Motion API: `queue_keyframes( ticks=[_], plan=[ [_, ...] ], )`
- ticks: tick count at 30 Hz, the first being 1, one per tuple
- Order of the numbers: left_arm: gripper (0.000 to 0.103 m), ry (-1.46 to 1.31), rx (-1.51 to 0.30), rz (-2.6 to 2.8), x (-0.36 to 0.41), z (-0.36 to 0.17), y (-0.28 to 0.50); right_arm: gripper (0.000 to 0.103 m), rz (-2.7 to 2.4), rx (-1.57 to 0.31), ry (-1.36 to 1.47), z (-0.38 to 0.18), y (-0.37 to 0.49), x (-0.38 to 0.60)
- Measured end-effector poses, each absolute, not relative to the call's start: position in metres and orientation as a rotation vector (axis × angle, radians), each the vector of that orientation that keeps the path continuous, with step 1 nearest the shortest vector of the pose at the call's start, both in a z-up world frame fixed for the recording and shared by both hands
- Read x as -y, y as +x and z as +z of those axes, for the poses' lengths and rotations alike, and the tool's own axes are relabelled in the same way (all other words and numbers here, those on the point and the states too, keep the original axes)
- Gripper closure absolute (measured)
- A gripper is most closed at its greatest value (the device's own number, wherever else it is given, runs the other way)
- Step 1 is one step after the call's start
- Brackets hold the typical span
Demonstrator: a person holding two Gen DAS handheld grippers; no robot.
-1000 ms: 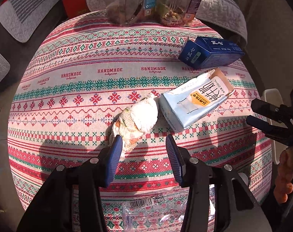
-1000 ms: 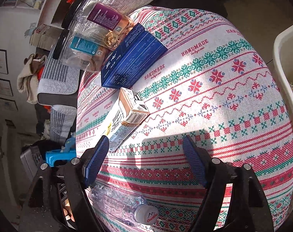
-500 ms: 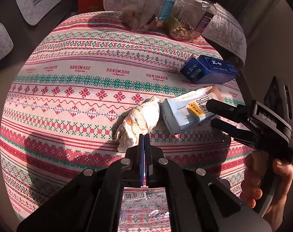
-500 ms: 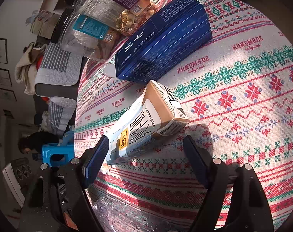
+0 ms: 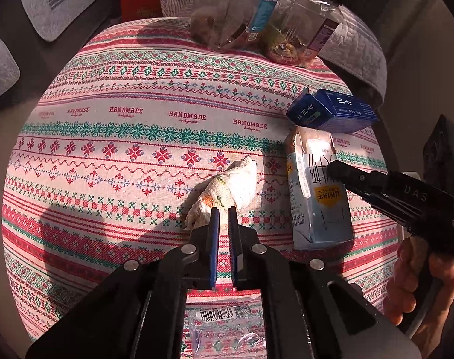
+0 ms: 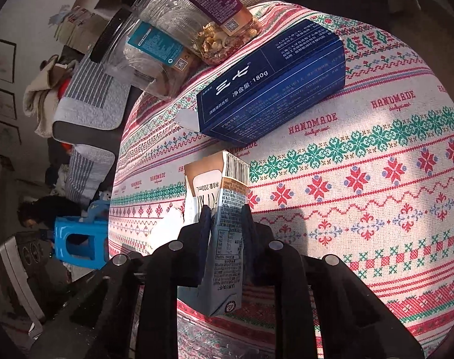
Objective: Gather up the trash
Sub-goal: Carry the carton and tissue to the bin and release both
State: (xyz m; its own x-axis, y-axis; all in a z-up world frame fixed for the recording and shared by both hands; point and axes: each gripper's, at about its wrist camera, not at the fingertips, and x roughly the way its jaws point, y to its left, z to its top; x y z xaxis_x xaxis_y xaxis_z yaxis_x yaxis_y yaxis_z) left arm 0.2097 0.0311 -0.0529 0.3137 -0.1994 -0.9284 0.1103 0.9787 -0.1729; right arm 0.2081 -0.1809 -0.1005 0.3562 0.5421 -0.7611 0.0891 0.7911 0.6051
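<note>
Right tool [image 6: 224, 224]: just closed, clamped across milk carton [image 6: 219, 239], long axis along fingers. Left tool [image 5: 222, 218]: just parted slightly, nearly closed, empty; crumpled tissue [image 5: 227, 191] directly ahead on table [image 5: 107, 149]. Blue box [image 6: 272, 86] beyond carton; open cloth rightward.

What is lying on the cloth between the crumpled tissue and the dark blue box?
In the left wrist view, the milk carton lies between the crumpled tissue and the dark blue box, with the right tongs closed on it.
</note>
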Motion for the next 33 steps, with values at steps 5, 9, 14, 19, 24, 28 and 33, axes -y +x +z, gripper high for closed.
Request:
queue_keyframes(
  ticks=[5,9,14,19,24,28,33],
  plan=[
    [0.060,-0.097,-1.226,-0.200,-0.035,-0.053,0.212,0.083,0.300,-1.157,0.477,-0.078,0.203,0.173],
    [0.060,-0.059,-1.235,-0.206,-0.027,-0.060,0.212,0.084,0.257,-1.116,0.314,-0.067,0.206,0.170],
    [0.060,-0.018,-1.228,-0.216,-0.017,-0.064,0.215,0.084,0.251,-1.112,0.281,-0.065,0.206,0.172],
    [0.080,0.018,-1.225,-0.179,-0.020,-0.072,0.219,0.084,0.252,-1.079,0.230,-0.056,0.197,0.172],
    [0.098,-0.091,-1.192,-0.200,-0.034,-0.058,0.217,0.084,0.252,-1.053,0.237,-0.045,0.190,0.183],
    [0.099,-0.123,-1.173,-0.213,-0.036,-0.053,0.214,0.084,0.254,-1.040,0.272,-0.037,0.185,0.194],
    [0.100,-0.180,-1.127,-0.239,-0.036,-0.037,0.206,0.084,0.250,-1.020,0.300,-0.028,0.177,0.211]
  ],
)
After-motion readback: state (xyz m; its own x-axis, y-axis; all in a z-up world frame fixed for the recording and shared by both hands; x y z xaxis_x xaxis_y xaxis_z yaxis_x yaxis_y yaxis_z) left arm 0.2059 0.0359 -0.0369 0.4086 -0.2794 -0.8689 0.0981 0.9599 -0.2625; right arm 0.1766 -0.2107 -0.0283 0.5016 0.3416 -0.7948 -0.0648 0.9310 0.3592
